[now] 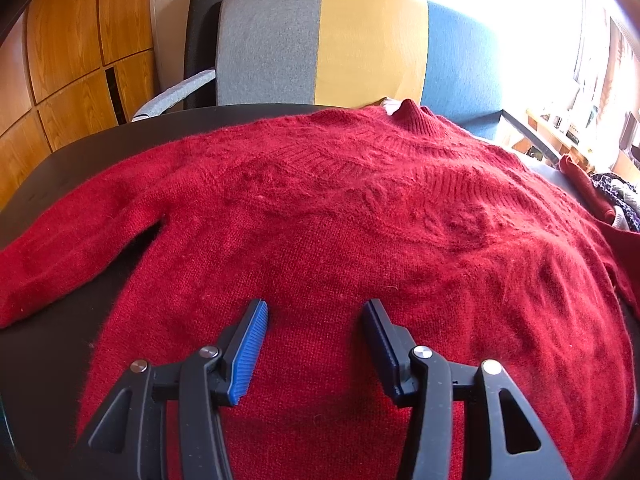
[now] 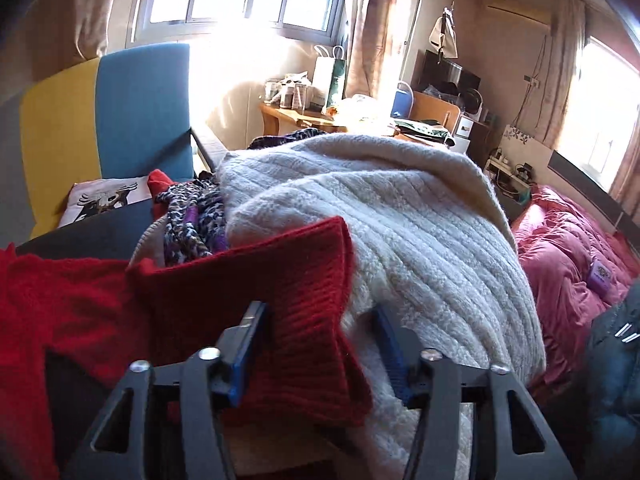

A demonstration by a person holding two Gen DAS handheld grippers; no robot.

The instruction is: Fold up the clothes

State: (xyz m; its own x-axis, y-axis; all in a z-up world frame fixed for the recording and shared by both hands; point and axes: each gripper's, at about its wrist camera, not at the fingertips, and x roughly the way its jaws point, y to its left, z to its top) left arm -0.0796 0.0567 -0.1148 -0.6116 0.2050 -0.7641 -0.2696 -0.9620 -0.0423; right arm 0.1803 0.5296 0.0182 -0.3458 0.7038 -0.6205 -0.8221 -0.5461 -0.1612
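Note:
A red knitted sweater (image 1: 340,216) lies spread flat on a dark table (image 1: 80,152), collar at the far edge, left sleeve stretched out to the left. My left gripper (image 1: 316,312) is open and hovers just above the sweater's lower body. In the right wrist view the sweater's right sleeve cuff (image 2: 280,304) lies between the fingers of my right gripper (image 2: 320,316), which is open around it. The cuff rests against a pile of clothes.
A white fleecy garment (image 2: 400,220) and a leopard-print cloth (image 2: 192,216) are piled at the table's right side. A grey, yellow and blue chair (image 1: 360,44) stands behind the table. A pink quilt (image 2: 568,248) lies on a bed to the right.

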